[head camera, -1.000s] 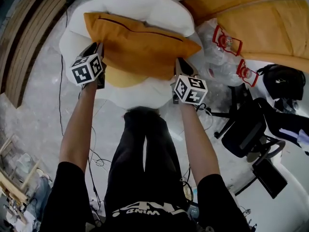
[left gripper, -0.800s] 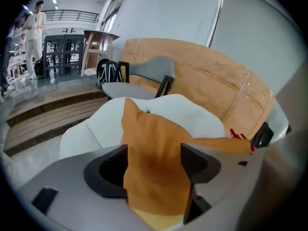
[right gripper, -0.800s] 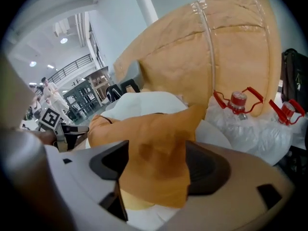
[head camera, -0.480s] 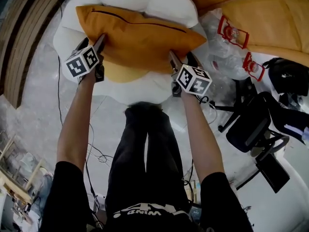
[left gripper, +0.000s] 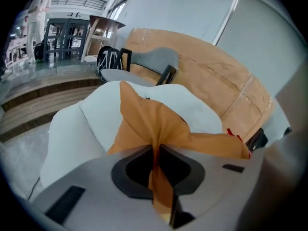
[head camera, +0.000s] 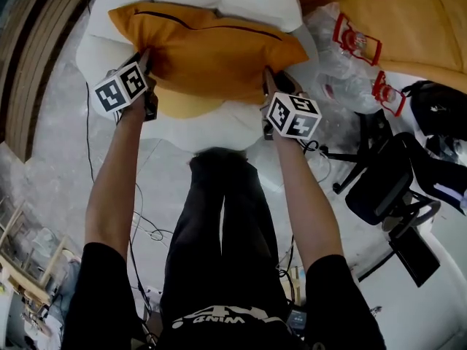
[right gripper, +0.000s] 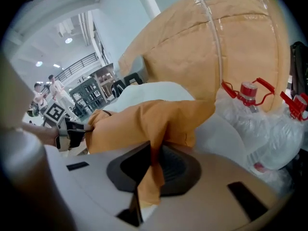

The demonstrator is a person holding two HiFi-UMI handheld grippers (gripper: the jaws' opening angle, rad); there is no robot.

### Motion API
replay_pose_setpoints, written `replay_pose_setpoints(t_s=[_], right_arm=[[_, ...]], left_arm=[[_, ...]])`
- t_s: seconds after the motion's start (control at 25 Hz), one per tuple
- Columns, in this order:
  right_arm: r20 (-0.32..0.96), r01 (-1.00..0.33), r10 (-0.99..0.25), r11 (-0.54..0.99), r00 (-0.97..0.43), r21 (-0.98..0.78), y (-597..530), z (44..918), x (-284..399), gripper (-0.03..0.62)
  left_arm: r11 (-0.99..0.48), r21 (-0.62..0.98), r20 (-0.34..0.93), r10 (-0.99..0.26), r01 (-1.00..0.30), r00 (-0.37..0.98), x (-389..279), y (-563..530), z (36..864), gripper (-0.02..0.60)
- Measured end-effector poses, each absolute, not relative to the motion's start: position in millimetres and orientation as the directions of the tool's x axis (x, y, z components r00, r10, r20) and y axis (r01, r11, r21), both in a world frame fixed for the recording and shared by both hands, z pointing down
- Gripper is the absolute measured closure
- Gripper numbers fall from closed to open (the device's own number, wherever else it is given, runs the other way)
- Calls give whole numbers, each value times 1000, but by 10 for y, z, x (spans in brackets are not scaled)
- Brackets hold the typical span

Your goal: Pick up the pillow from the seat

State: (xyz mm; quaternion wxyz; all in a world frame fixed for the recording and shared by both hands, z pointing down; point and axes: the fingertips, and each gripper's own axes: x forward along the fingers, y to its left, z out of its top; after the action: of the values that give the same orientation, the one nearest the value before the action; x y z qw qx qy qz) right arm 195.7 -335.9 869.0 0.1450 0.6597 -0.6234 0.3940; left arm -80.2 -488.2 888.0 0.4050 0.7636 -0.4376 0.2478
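the left gripper and right gripper have just been closing, each now pinching only a thin fold of the orange pillow, which lies on the white seat. that cloth could slip out on the lift. room looks open upward; bagged bottles crowd the right edge.

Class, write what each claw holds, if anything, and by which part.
Both hold the orange pillow. The left claw, jaws just closed, pinches a fold of cover at its left edge; the right claw likewise near its right corner.
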Motion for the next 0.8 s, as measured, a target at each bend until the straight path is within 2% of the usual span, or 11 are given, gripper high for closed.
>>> replay_pose_setpoints(t_s=[0.08,0.48,0.8], right_arm=[[703,-936,-703,-169,-104,-308,-3319,8716,1917,549],[699,-936,-704,-150,-124,-317,-3264,8634,1923,551],[681,-942,-723,-139,-114,-306,-3093,7925,1961,551]], left_arm=[[-298,394,735,-465,-869,493,-790,-4807,8887,552],[-287,408,701,-510,-867,499,-843,-4655,8714,555],[-306,377,686,-542,-874,485,-944,-4300,7885,555]])
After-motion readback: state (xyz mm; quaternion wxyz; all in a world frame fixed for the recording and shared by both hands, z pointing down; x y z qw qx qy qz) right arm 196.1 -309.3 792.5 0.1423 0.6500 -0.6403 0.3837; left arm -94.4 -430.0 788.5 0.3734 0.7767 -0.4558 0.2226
